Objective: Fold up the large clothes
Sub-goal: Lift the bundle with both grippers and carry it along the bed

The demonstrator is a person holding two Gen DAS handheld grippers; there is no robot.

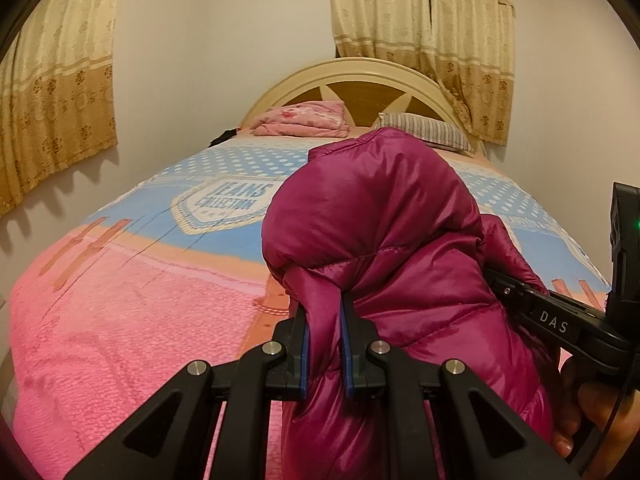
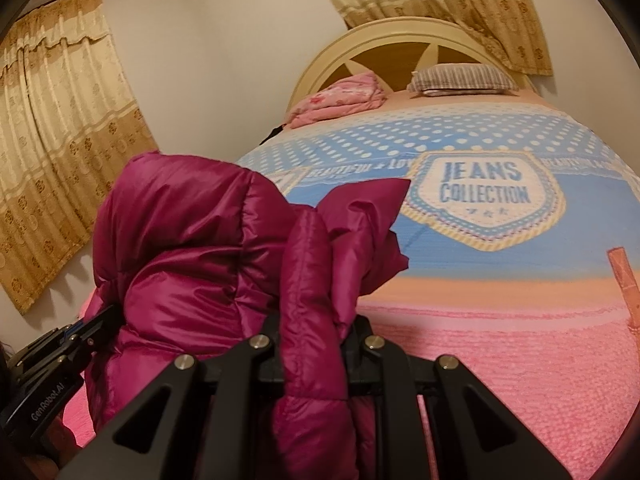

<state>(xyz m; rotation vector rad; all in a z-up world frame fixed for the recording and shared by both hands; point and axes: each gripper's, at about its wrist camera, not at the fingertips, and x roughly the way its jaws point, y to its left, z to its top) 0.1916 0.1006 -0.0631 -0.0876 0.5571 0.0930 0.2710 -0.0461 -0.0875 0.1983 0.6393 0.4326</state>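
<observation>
- My left claw [image 1: 325, 336] is clamped narrow on a fold of the magenta puffer jacket [image 1: 384, 240], the cloth pinched right between the blue pads.
- My right claw [image 2: 310, 344] is nipped tight on another quilted edge of the same jacket, which bulges up over the jaws and hides the pads.
- So the jacket hangs bunched between both claws, its hood ballooning just ahead of them, lifted off the bed [image 2: 520, 340]. I can't see any neat fold in it yet.
- Beyond the claws, the pink and blue bedspread lies open. I reckon that's where it gets spread flat first.
- Far off by the headboard [image 1: 360, 76]: a pink folded blanket [image 1: 304, 120] and a striped pillow [image 2: 460, 78].
- My call: early days, spreading, sleeves and folding all left.
</observation>
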